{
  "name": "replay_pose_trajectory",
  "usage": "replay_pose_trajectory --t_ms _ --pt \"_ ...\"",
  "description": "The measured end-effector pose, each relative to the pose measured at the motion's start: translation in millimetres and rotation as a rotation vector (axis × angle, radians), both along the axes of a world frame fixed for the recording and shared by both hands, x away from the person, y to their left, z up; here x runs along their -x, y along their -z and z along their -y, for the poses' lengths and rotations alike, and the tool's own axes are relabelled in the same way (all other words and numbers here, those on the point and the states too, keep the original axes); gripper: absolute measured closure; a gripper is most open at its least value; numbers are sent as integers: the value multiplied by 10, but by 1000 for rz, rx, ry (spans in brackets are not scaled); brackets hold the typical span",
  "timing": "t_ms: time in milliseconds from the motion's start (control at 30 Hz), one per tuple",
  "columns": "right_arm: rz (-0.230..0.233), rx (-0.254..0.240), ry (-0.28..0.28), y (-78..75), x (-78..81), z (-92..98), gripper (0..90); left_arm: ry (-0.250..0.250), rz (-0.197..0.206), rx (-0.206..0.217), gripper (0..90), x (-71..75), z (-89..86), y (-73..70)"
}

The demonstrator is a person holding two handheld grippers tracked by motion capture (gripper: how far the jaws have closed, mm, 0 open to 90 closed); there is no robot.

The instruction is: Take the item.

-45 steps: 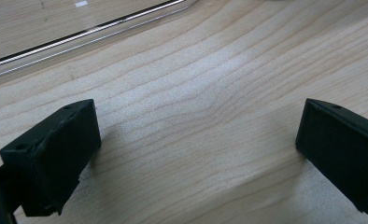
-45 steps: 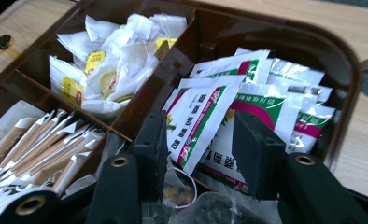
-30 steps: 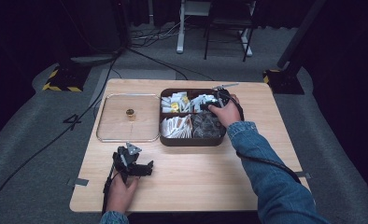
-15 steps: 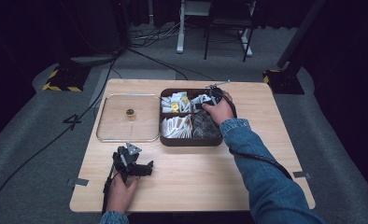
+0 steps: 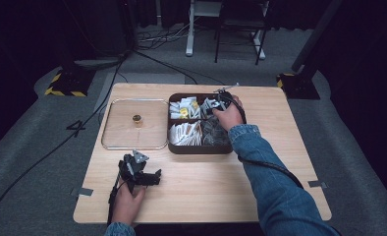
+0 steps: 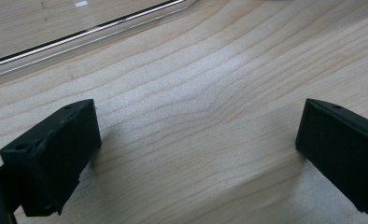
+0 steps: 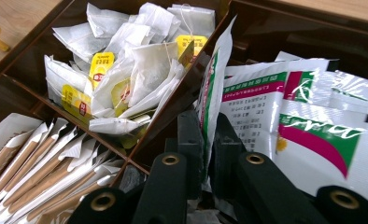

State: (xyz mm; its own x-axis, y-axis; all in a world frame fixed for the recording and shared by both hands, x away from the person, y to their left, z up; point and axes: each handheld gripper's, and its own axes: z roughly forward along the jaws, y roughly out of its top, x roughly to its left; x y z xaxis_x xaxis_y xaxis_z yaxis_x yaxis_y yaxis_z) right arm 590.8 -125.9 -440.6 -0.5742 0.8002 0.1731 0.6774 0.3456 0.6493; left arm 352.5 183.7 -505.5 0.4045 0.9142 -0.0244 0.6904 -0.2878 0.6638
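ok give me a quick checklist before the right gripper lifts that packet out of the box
1. Right gripper shut on a packet: ok, the jaws pinch the edge of a white, green and red packet.
2. One packet only: cannot tell, others lie close beside it.
3. Grip depth: cannot tell, the pinch looks to be on the edge alone, so it may slip.
4. Divider clear of the lift: ok, it sits just beside the jaws, not between them.
5. Left gripper out of the way: ok, open on the bare table, apart from the box.
6. Tray free to receive: ok, apart from one small brass thing.
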Motion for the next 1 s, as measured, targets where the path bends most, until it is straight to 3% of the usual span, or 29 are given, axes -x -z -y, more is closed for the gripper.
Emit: replay_pose_trajectory --t_ms 533,1000 --pt "61 -59 9 -340 45 245 862 5 2 1 3 -11 3 0" --pt "122 -152 -58 -755 262 541 862 8 1 1 3 -14 3 0"
